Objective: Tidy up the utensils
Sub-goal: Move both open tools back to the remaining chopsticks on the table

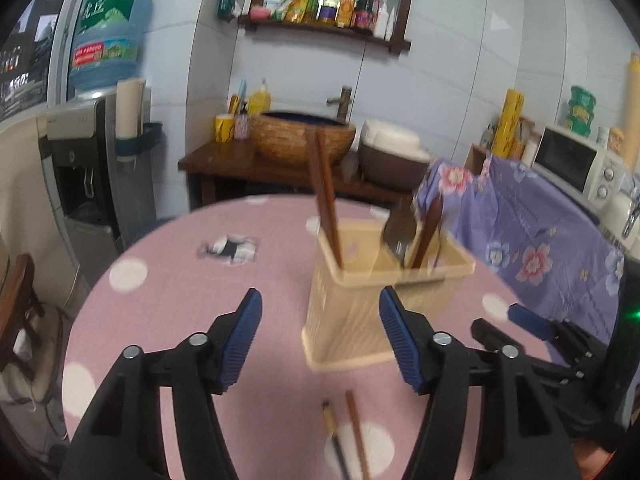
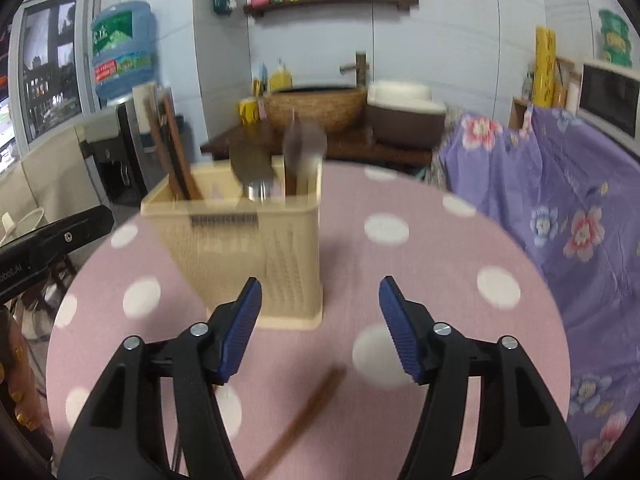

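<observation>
Left wrist view: left gripper [image 1: 320, 336] spread wide over the pink polka-dot tablecloth [image 1: 168, 304], nothing between the blue pads [image 1: 240, 340]; two loose chopsticks [image 1: 348, 432] lying side by side just below the gap, long axes running from near the cream utensil holder [image 1: 352, 304] down toward the camera, lower ends cut off by the frame edge. Holder standing upright a little right of centre, two compartments visible: a dark wooden chopstick [image 1: 326, 204] leaning up-left out of the left one, a metal spoon [image 1: 398, 228] and a wooden spoon [image 1: 430, 228] bowl-up in the right. At far right, part of the right gripper [image 1: 532, 324], seen only here from outside.

Right wrist view: right gripper [image 2: 320, 324] likewise spread, empty; only one brown chopstick [image 2: 304, 420] made out here, heavily blurred, lying diagonally from upper right to lower left beneath the gap. Holder left of centre, blurred by motion, spoons smeared, hard to tell apart. Black body of the left gripper poking in at far left, jaws out of frame
</observation>
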`<state>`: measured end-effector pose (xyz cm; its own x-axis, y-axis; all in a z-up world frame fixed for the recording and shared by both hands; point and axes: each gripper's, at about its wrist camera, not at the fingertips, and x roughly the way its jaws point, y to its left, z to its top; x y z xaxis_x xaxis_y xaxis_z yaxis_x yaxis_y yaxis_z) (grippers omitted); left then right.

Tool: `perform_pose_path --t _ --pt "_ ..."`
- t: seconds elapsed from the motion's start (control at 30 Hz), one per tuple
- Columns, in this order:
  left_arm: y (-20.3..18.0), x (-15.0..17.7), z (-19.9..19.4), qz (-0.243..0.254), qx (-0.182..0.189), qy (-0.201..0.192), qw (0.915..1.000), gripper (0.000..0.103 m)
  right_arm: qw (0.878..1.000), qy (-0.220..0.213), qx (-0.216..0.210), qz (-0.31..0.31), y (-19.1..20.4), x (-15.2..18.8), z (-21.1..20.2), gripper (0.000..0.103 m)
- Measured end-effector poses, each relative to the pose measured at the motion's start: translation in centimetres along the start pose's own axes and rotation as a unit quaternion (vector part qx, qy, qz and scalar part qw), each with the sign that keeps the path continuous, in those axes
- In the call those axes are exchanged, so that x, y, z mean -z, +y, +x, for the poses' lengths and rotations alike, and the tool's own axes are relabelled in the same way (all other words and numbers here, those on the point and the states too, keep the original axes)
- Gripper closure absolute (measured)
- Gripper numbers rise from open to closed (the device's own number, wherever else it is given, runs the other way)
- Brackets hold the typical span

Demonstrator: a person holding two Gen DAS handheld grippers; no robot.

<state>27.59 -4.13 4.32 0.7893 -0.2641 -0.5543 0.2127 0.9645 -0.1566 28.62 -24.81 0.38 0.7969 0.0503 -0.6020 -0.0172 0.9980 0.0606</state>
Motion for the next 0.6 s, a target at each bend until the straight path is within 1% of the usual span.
perform_pose_path --t 0.07,0.13,0.2,0.3,0.4,0.5,0.6 --pt "0.6 2.4 0.1 0.001 -0.001 0.032 0.9995 0.04 1.0 0.029 -0.001 -0.004 0.2 2.5 -0.2 0.04" --pt "1.1 4.5 0.0 -0.002 -0.007 0.052 0.9986 0.04 0.998 0.058 -0.003 -0.004 0.7 5.4 -0.3 0.04" --pt "1.5 6.0 -0.2 -0.003 -0.013 0.063 0.9979 0.04 0.997 0.082 -0.001 -0.01 1.3 7.9 -0.5 0.04" --pt "2.0 7.9 -0.6 -0.014 -0.017 0.075 0.9969 0.04 0.994 0.105 -0.005 -0.01 2.2 10.2 -0.6 0.04" --pt "2.3 8.9 -0.8 -0.03 -0.007 0.088 0.9957 0.04 0.992 0.125 -0.006 -0.02 3.5 11.6 -0.2 0.04" --pt "2.3 9.5 -1.0 -0.038 -0.005 0.09 0.9952 0.04 0.99 0.139 0.006 -0.037 4.6 12.5 0.1 0.04" --pt "2.1 10.0 -1.5 -0.038 -0.003 0.092 0.9951 0.04 0.989 0.139 0.031 -0.037 3.8 12.9 -0.8 0.038"
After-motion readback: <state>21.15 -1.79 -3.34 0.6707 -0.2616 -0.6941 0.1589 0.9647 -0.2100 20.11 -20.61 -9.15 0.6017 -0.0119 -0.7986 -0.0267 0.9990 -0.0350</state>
